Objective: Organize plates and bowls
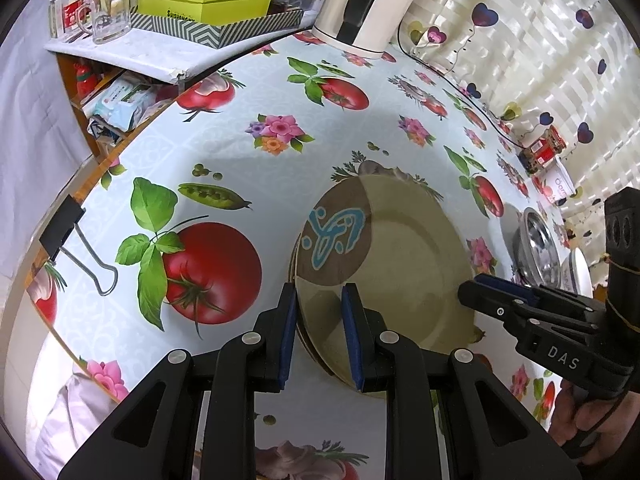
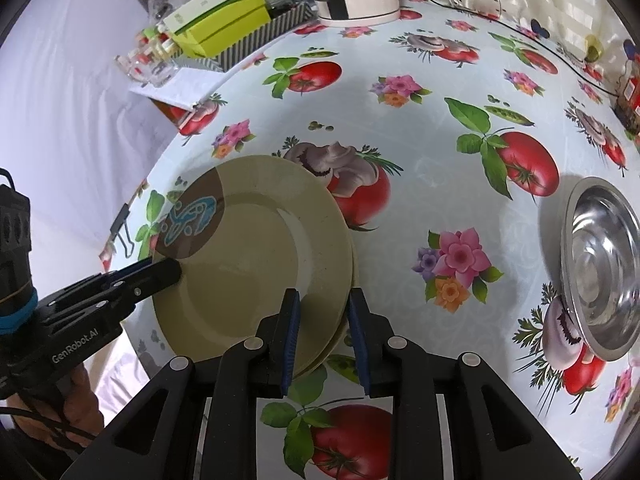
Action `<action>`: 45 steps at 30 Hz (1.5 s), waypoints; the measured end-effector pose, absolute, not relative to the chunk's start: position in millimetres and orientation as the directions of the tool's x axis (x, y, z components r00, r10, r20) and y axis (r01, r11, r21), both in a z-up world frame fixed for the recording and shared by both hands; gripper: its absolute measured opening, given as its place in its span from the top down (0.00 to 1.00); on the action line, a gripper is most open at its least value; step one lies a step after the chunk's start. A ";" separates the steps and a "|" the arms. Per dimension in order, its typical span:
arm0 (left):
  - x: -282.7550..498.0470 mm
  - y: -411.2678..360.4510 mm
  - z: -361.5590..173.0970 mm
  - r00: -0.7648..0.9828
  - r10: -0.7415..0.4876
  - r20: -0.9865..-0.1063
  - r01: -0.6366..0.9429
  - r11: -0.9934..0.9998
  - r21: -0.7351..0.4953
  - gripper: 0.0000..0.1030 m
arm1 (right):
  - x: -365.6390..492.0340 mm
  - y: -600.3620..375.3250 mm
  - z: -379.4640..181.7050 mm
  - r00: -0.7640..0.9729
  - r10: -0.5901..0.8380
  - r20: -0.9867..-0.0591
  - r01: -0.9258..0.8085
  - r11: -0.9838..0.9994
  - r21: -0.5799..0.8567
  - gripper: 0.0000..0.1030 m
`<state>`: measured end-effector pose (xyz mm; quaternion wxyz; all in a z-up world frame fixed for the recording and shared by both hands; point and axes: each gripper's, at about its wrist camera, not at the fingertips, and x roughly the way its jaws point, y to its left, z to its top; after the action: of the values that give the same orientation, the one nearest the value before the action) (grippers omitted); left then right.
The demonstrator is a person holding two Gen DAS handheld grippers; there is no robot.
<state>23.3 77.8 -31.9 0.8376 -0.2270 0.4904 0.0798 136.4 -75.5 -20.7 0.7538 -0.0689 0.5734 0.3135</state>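
Blue-padded fingers of the left gripper (image 1: pixel 319 334) straddle the near-left rim of an olive plate (image 1: pixel 404 264) stacked on another, jaws partly apart; whether the pads press the rim cannot be told. Opposite, the right gripper (image 2: pixel 323 336) brackets the stack's right edge, likewise narrowly parted. Beyond its right finger, well apart, a steel bowl (image 2: pixel 600 264) sits on the tomato-print tablecloth (image 2: pixel 420 128).
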 end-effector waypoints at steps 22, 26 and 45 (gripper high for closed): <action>24.6 79.0 -35.7 0.505 -0.080 -0.859 -0.351 0.891 -0.289 0.78 | 134.1 -83.6 -21.7 0.166 0.397 -0.903 -0.548 0.798 0.250 0.75; 24.6 76.7 -35.3 0.504 -0.069 -0.861 -0.347 0.897 -0.274 0.78 | 131.5 -80.7 -24.6 0.158 0.400 -0.903 -0.559 0.790 0.252 0.75; 24.0 68.5 -8.8 0.565 -0.049 -0.824 -0.313 0.911 -0.268 0.78 | 124.5 -119.1 2.1 0.229 0.456 -0.860 -0.513 0.807 0.292 0.75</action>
<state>24.0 68.5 -8.8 0.8624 -0.1965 0.4602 0.0766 124.5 -119.1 2.1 0.7834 -0.0262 0.5384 0.3092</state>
